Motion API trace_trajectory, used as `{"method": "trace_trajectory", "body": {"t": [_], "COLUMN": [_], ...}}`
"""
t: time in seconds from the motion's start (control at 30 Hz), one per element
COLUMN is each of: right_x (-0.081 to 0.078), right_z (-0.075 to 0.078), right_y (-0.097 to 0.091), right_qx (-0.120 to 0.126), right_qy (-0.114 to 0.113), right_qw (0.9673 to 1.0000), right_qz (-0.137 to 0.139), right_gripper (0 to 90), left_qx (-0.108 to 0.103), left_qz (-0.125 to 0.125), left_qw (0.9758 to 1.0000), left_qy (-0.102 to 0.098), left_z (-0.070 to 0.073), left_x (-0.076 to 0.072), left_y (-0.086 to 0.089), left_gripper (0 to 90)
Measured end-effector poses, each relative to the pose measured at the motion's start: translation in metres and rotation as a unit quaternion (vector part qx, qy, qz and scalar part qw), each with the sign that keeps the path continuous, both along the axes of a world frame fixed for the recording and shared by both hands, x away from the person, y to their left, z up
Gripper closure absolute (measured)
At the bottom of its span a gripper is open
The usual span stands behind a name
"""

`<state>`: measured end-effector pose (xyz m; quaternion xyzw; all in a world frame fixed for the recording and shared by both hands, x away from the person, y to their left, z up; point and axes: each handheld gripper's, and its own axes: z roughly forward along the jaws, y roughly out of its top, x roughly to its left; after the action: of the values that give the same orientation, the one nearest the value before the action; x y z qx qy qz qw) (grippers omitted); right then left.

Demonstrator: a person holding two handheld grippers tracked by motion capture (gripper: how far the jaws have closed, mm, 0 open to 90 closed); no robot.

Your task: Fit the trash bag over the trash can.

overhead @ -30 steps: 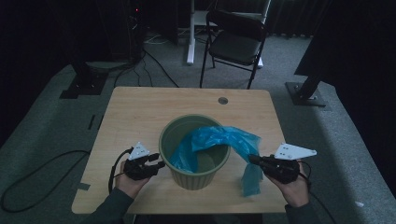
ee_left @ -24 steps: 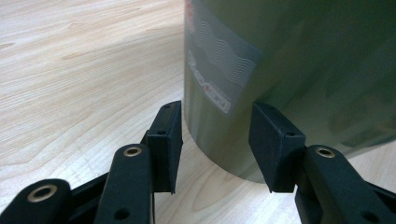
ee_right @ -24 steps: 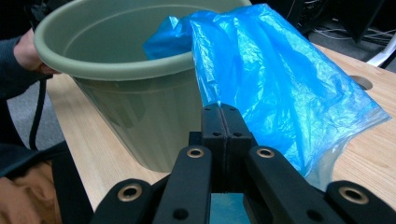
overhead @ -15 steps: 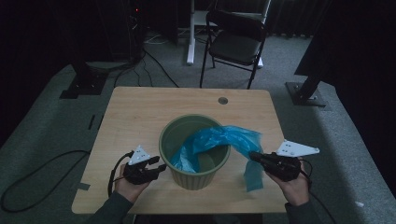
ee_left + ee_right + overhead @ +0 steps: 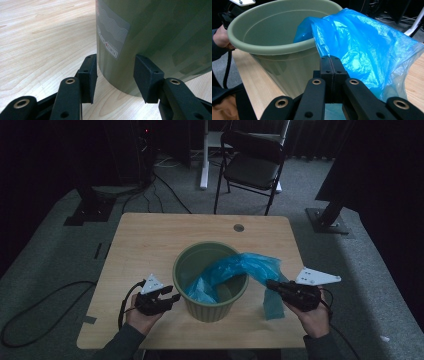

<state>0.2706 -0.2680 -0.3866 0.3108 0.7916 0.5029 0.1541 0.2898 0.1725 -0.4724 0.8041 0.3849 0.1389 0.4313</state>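
Round green plastic bin (image 5: 210, 285) mid-table, left gripper (image 5: 170, 298) open at its 9 o'clock, right gripper (image 5: 332, 65) at 3 o'clock clamped on crinkled blue plastic bag (image 5: 362, 50).

Black left gripper (image 5: 171, 296), brass-ringed screw holes, grey triangular plates, black cables, dark sleeves

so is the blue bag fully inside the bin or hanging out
Hanging out: the blue bag drapes over the green bin's rim, one end inside, the other pinched in the right tongs.
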Motion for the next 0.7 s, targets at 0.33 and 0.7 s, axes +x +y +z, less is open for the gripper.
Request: {"method": "trace_trajectory", "body": {"t": [0.33,0.7], "right_x": [0.009,0.014], "right_z": [0.006,0.015], "right_y": [0.008,0.019], "right_qx": [0.008,0.020], "right_qy": [-0.003,-0.006], "right_qw": [0.9999,0.9991], "right_qz": [0.009,0.037], "right_gripper": [90.0,90.0], "left_qx": [-0.004,-0.019], "left_qz": [0.005,-0.005], "left_qw": [0.9999,0.9996], "left_qy": [-0.009,-0.019], "left_z": [0.006,0.020], "left_x": [0.004,0.003], "left_y": [0.004,0.022], "left_gripper": [54.4,56.5]}}
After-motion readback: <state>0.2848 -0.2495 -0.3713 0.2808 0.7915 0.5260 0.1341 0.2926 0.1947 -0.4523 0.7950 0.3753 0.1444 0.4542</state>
